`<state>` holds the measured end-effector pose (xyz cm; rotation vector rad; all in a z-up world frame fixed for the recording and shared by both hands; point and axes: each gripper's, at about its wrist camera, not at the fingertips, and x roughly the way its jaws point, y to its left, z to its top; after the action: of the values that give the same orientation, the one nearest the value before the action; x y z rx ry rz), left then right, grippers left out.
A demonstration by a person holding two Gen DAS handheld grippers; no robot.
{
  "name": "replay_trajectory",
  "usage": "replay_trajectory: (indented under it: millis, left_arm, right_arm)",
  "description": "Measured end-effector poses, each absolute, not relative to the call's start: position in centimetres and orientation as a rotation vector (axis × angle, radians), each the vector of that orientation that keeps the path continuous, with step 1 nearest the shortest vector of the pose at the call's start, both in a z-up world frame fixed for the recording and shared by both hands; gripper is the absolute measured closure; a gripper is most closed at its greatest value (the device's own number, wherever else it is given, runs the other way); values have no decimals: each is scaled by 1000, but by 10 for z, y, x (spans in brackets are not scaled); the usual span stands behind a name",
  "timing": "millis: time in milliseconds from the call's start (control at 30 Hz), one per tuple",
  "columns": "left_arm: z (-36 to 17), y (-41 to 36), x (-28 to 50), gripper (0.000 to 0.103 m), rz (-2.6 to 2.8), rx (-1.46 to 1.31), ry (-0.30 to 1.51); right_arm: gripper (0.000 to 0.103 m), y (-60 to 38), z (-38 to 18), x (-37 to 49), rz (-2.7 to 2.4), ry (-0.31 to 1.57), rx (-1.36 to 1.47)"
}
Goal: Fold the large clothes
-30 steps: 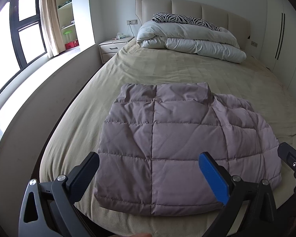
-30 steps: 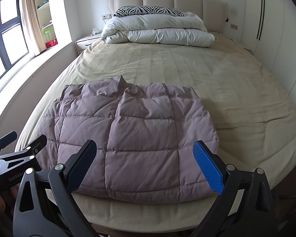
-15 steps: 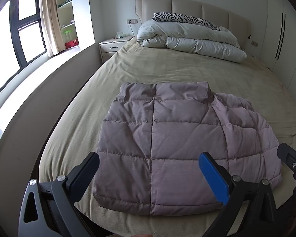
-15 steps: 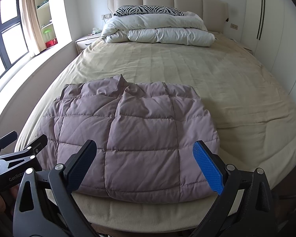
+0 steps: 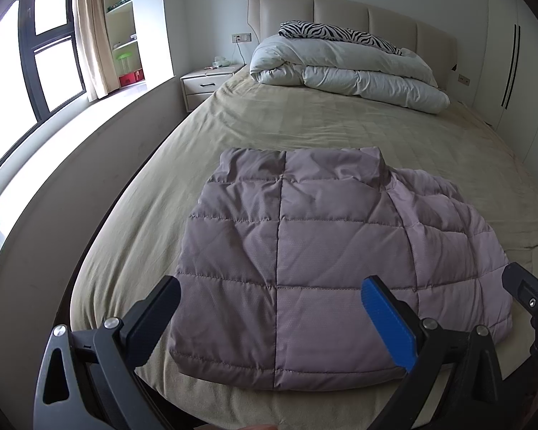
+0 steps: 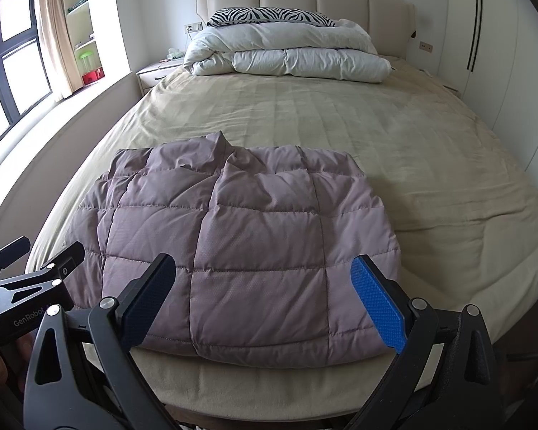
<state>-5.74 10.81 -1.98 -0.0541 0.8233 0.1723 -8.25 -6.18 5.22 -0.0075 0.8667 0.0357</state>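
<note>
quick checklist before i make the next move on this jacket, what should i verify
1. Left gripper open, holding nothing: ok.
2. Right gripper open, holding nothing: ok.
3. Jacket lies wholly on the bed, nothing hanging off the near edge: ok.
4. Jacket folded to a compact block with sleeves tucked in: ok on the visible sides; what lies underneath, cannot tell.
5. Top edge tidy: not ok, the collar area is bunched and sticks up in the right wrist view.
6. Space behind the jacket up to the duvet: ok.
</note>
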Motion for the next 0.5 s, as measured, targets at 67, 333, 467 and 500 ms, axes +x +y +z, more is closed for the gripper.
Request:
replay_trajectory:
  millis: [67, 333, 467, 500]
  left_arm:
    - [-19, 108, -57, 0, 173, -54, 823]
    - [-21, 109, -58, 0, 173, -54, 825]
    - [-20, 109, -57, 0, 173, -54, 825]
    - [-21, 109, -58, 0, 173, -55, 825]
  right_arm:
    - [3, -62, 52, -83, 34, 867, -8]
    - [3, -62, 51, -83, 36, 868, -9]
    - [3, -62, 50, -84, 36, 869, -6]
    - [3, -62, 49, -85, 36, 869, -6]
